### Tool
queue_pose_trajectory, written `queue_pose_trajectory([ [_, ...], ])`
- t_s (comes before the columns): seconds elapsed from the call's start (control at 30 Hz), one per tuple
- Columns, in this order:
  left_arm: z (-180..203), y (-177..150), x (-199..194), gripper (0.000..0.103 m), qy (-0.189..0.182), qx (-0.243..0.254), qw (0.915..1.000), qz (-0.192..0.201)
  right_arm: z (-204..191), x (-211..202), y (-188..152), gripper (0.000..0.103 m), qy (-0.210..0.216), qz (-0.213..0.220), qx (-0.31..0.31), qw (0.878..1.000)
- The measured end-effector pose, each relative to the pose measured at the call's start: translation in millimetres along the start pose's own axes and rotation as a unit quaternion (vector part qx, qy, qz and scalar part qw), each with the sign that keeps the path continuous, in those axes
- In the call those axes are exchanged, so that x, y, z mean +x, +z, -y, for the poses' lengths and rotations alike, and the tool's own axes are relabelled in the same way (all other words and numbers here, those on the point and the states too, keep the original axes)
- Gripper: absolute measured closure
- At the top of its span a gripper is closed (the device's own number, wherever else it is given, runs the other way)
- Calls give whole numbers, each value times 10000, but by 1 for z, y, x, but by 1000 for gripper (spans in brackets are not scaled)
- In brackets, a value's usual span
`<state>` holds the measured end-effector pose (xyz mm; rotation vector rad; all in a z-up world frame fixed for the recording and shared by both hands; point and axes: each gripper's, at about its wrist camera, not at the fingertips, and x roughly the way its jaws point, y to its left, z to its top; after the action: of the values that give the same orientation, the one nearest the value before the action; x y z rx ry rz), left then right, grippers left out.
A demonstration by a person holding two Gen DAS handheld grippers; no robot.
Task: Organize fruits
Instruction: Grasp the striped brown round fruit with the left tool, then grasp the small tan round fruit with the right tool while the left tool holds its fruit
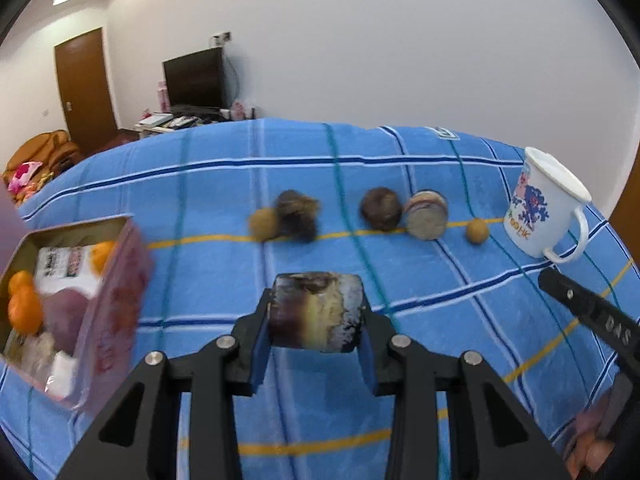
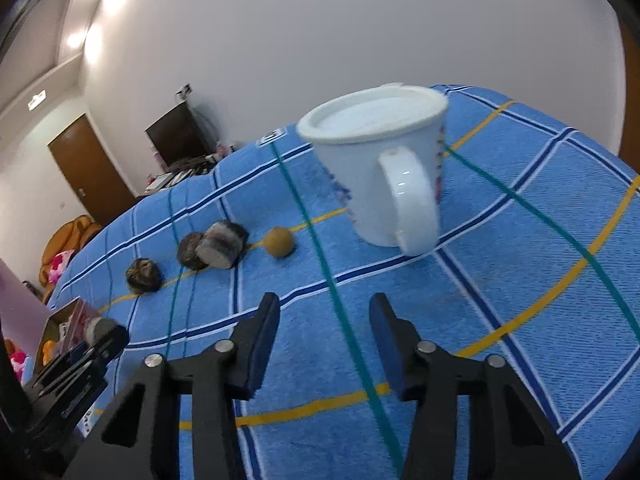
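Meanwhile, the left gripper [image 1: 316, 320] clamped a dark cylindrical fruit piece [image 1: 316, 312] between its pads above the blue checked cloth [image 1: 224, 200]; an open box [image 1: 120, 280] holding oranges [image 1: 24, 308] sat to its left. Ahead lay more fruits [image 1: 380, 208]. The right gripper [image 2: 324, 340] stood open, empty, facing the white mug [image 2: 380, 168].

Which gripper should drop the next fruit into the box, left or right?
Left. The left gripper is already shut on a dark fruit chunk, and the open box lies right beside it. The right gripper is empty, facing the white mug.
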<state>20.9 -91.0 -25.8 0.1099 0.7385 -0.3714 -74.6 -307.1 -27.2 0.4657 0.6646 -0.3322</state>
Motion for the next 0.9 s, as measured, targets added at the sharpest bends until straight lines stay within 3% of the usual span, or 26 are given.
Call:
queue_pose_trajectory([
  [0.13,-15,-6,-18,64,299,98,9984,469,-12,11,4,54,272,-392,-1,9989],
  [0.4,-36,0,-24,64,311,58,9954,907,-41,47,30,54,-214,-713,-504,9959],
  [0.57,-42,2,-26,64,206,-87,9959,879,-50,72,41,54,-417,-788,-685,9937],
  [0.9,-44,3,-23,64,346,-103,9955,873,-74,105,45,58,-845,-775,-1418,9832],
])
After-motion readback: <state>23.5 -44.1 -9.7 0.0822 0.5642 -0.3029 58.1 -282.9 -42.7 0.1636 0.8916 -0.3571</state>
